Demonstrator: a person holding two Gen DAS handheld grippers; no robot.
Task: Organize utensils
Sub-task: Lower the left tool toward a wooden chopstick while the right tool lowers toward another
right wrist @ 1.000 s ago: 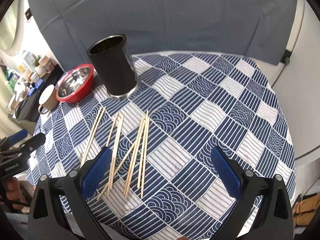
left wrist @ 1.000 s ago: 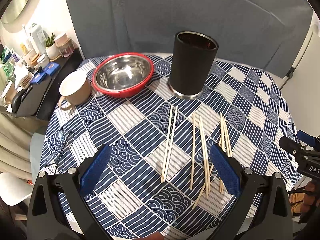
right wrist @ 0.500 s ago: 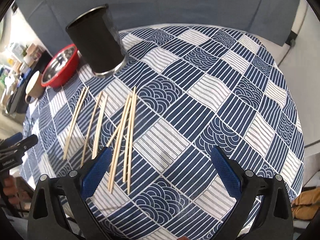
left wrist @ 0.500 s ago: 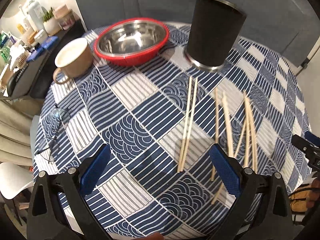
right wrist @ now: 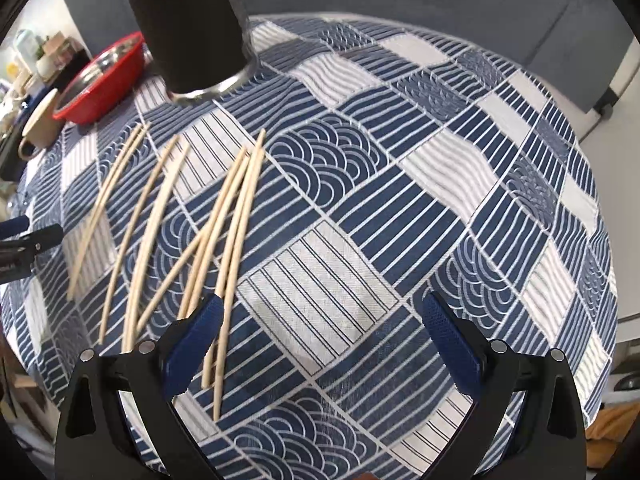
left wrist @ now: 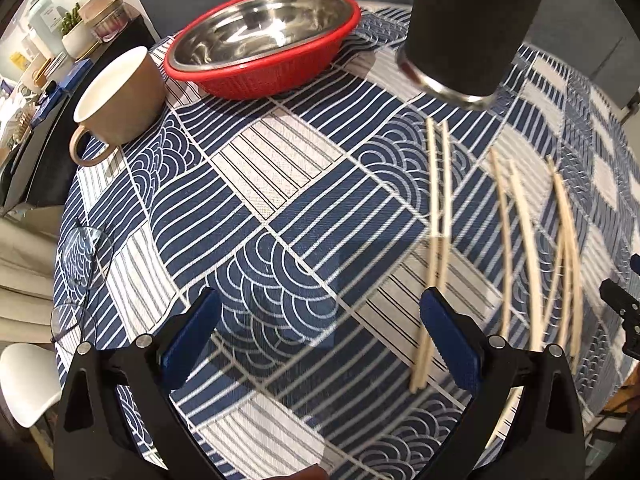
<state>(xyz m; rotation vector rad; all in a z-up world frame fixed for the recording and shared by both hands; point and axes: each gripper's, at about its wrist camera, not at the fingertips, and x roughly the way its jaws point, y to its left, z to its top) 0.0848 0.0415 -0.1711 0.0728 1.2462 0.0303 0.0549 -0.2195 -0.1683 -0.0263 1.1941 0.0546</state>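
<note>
Surface [right wrist: 460,184]: right side lay bare.
Chopsticks [right wrist: 236,216]: long axes ran near-to-far toward the holder [right wrist: 188,28].
Left gripper [left wrist: 320,340], right gripper [right wrist: 320,340]: jaws wide, holding nothing.

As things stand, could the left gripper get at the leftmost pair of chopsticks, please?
Probably yes: the left gripper is open, the pair of chopsticks lies flat beside its right finger, and nothing blocks it.

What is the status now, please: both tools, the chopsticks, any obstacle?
Left tool open, empty. Right tool open, empty. Chopsticks loose on tablecloth, none in black holder. Nothing in the way.
</note>
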